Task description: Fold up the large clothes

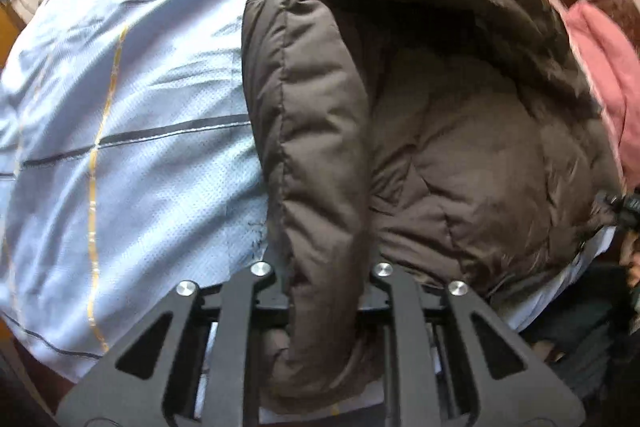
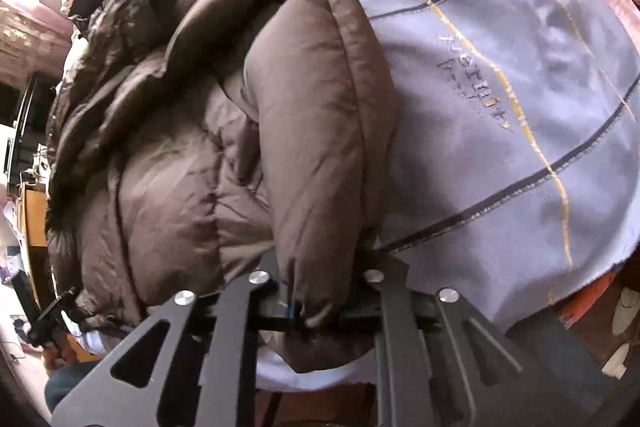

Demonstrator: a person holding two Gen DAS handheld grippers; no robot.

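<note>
The brown puffer jacket (image 1: 460,147) lies on a pale blue bedspread (image 1: 120,107) crossed by dark and yellow stripes. In the left wrist view, the bedspread fills the area left of the jacket; a sleeve (image 1: 320,167) runs lengthwise from the top of the jacket down toward the camera, its cuff end between the jaws of the left gripper (image 1: 326,291), which is clamped on it. Right of the jacket, a pink cloth (image 1: 600,67) is cut off by the frame edge, and the other gripper shows only as a dark blur. In the right wrist view, the jacket's bulk sits left of its other sleeve (image 2: 320,127), which also runs toward the camera, cuff nipped by the right gripper (image 2: 316,307). Right of the jacket, the bedspread bears stitched lettering (image 2: 472,87), too skewed to read.
</note>
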